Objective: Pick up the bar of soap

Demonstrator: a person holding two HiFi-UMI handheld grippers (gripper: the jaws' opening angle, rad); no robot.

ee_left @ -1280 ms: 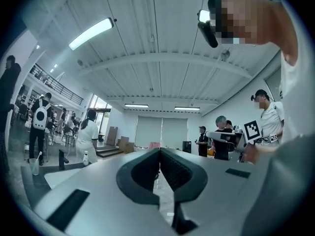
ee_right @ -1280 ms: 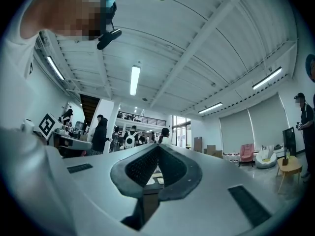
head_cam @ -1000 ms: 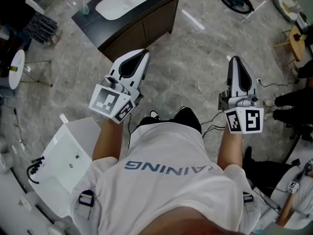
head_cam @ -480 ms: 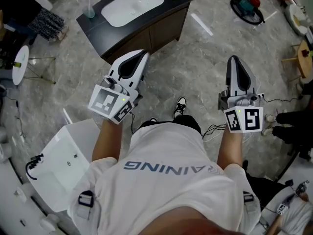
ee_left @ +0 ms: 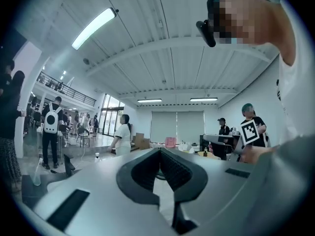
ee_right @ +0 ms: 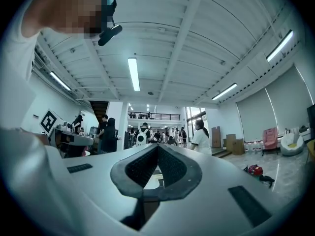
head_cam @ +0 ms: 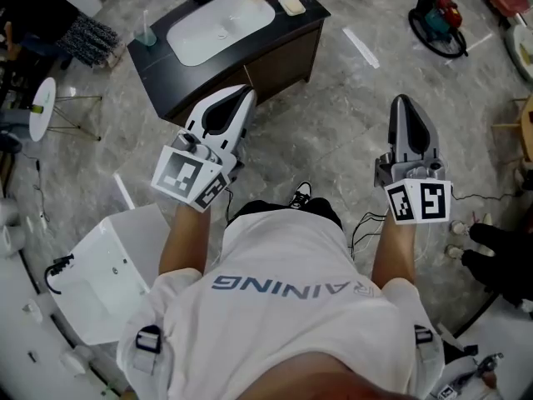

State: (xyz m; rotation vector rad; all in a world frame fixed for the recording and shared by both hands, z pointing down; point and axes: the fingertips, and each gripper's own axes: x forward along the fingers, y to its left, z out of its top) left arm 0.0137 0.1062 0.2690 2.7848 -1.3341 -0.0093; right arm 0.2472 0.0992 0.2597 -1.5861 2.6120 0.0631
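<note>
**Soap (head_cam: 291,4) sits on vanity (head_cam: 158,61), grippers empty**

Soap lies on the dark countertop, just right of the basin (head_cam: 221,27). The left gripper (head_cam: 243,92) and right gripper (head_cam: 402,103) are held well short of it, each with jaws closed together on nothing.

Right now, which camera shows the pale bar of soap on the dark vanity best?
The head view: the pale rectangular bar of soap lies on the dark vanity counter, right of the white basin. Neither gripper view shows it; both look out across the room.
</note>
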